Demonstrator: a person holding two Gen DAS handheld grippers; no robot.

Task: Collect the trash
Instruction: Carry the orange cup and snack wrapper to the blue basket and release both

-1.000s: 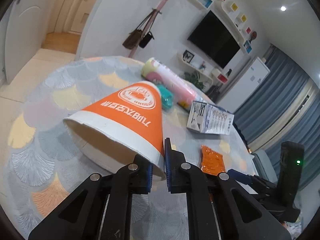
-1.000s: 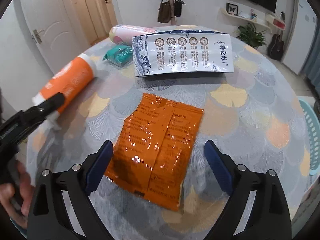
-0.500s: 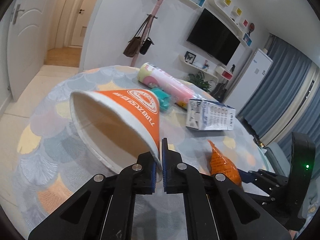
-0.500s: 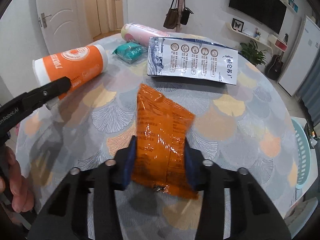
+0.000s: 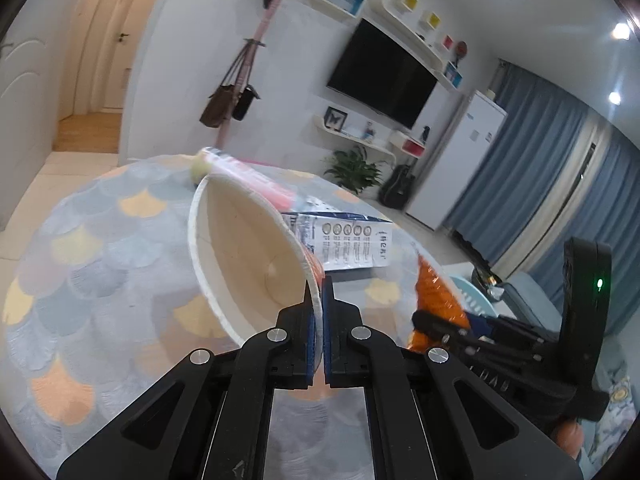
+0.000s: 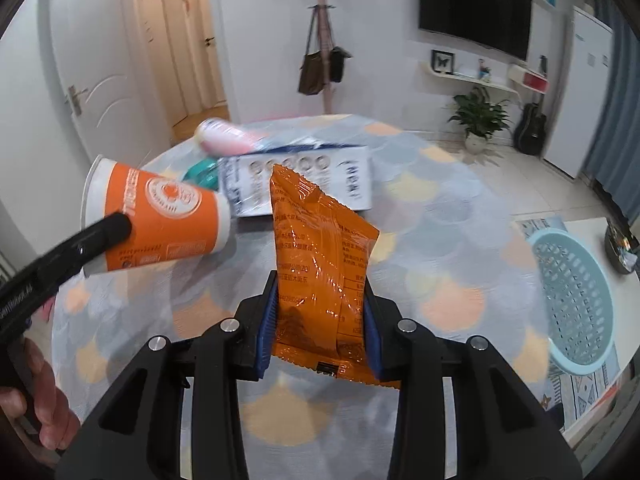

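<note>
Orange packet [image 6: 320,264] pinched in right hand-held gripper [image 6: 316,320], cup [image 5: 248,256] rim clamped in left [image 5: 318,320], beside basket [image 6: 576,300]

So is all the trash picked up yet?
Not yet. Nothing shows in the basket so far. The left hand-held gripper holds the cup and the right hand-held gripper holds the orange packet, both lifted. The white pouch, pink roll and teal wrapper remain on the table.
</note>
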